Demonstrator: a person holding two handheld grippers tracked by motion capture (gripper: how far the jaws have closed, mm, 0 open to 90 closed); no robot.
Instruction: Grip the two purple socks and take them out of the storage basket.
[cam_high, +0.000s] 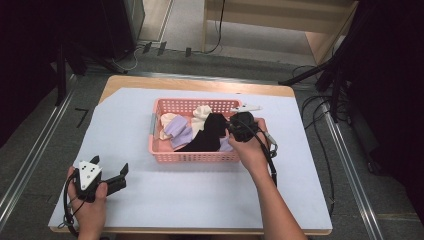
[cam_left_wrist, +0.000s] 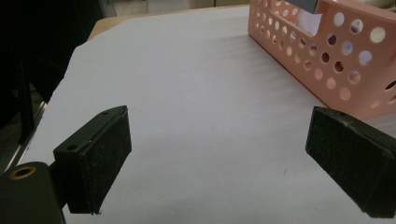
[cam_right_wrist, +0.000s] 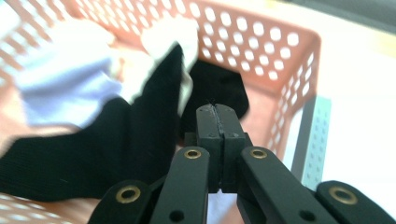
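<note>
A pink perforated basket (cam_high: 192, 157) (cam_left_wrist: 327, 56) (cam_right_wrist: 261, 37) sits mid-table with several socks inside: a black sock (cam_high: 207, 135) (cam_right_wrist: 116, 149), a lilac sock (cam_high: 176, 129) (cam_right_wrist: 70, 88) and a cream sock (cam_high: 201, 114) (cam_right_wrist: 173, 37). My right gripper (cam_high: 231, 127) (cam_right_wrist: 217, 112) is inside the basket's right half. Its pads are pressed together at the edge of the black sock, and I cannot tell whether fabric is pinched between them. My left gripper (cam_high: 110, 165) (cam_left_wrist: 217, 158) rests open and empty near the table's front left, its jaws pointing toward the basket.
A white sheet (cam_high: 200, 190) covers the wooden table (cam_high: 150, 82). A grey perforated strip (cam_right_wrist: 315, 135) (cam_high: 151, 125) is fixed to the basket's far end. Cables and dark stands lie on the floor around the table.
</note>
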